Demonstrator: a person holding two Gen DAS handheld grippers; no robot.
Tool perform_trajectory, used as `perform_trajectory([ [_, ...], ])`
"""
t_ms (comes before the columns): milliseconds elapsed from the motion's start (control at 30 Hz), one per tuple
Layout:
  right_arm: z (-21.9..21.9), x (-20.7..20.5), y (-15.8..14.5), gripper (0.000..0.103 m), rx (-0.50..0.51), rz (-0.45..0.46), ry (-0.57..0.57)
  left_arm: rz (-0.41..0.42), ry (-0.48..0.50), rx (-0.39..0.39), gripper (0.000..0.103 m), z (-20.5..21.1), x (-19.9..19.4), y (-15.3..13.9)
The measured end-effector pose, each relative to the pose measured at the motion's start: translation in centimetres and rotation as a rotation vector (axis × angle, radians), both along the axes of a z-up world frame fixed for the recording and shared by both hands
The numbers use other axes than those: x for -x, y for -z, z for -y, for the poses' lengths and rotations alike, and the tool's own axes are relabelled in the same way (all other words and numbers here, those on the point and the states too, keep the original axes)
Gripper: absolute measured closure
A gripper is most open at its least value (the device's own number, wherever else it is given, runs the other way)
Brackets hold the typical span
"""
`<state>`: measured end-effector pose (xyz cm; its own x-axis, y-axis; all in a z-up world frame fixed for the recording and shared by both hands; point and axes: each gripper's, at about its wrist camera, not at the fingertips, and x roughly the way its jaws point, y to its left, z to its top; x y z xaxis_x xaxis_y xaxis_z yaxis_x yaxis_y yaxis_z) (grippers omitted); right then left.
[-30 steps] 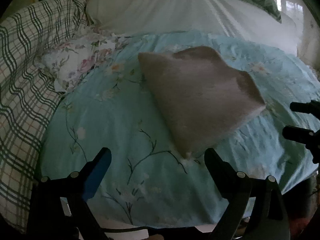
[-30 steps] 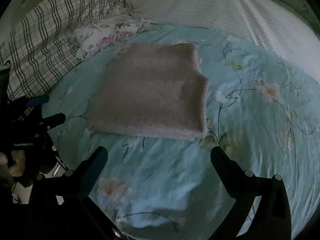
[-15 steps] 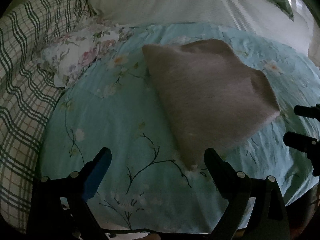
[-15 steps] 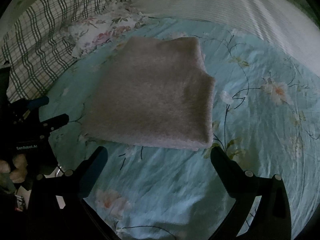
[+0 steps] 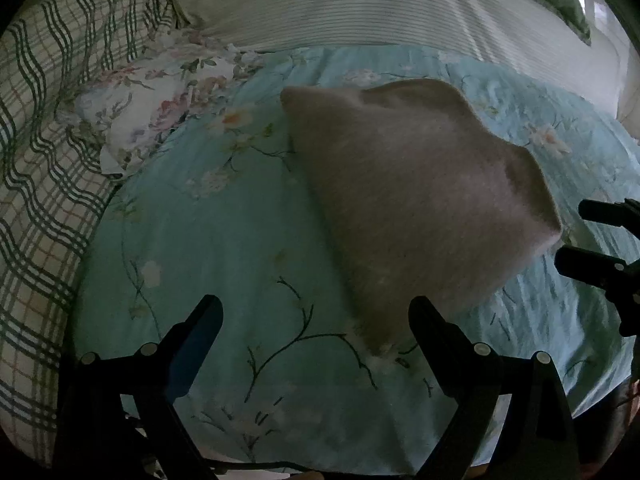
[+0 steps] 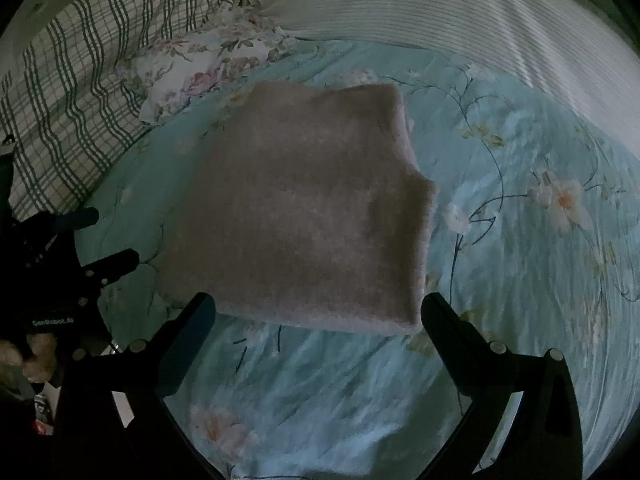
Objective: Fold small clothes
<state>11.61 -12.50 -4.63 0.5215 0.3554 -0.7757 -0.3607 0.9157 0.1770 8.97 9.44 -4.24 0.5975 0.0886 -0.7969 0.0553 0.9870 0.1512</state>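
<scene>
- Left gripper [image 5: 314,314]: jaws spread wide, nothing between them, hovering over the bed cover at the near edge. Right finger tip sits just beside the near corner of the folded garment; contact can't be told from this view.
- Left gripper also shows in the right wrist view at the left edge [image 6: 96,236], jaws apart, a bit of the holder's hand [image 6: 38,356] below it.
- Right gripper [image 6: 318,306]: jaws wide apart, empty, straddling the near edge of the garment; both finger tips line up with its near corners, touching or not unclear.
- Right gripper seen in the left wrist view at the right edge [image 5: 582,236], two dark fingers parted, close by the garment's right corner.
- Folded garment [image 6: 304,208]: grey-beige fuzzy knit, folded into a compact rough rectangle, lying flat; right side steps in partway up, far edge slightly narrower. Same piece in the left view [image 5: 420,208], looks wedge-shaped from that angle, a bit blurred.
- It sits mid-way on the light blue floral bed cover [image 6: 520,240], which is wrinkled near the front.
- Beyond it: a floral pillow [image 6: 200,68] at far left, a green plaid blanket [image 6: 72,92] along the left, a white striped sheet [image 6: 440,4] across the back.
</scene>
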Motion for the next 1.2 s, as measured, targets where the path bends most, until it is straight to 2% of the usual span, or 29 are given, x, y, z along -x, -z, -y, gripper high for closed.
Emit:
perform_trajectory([
  [267,-0.1,-1.2,-0.1,0.001,0.004,-0.005,-0.012,0.009,0.002,0.012,0.008,0.2,-0.4,-0.5],
  [1200,-1.3,-1.1,-1.5,0.001,0.019,0.023,-0.021,0.046,0.005,0.023,0.008,0.4,-0.5,-2.2],
])
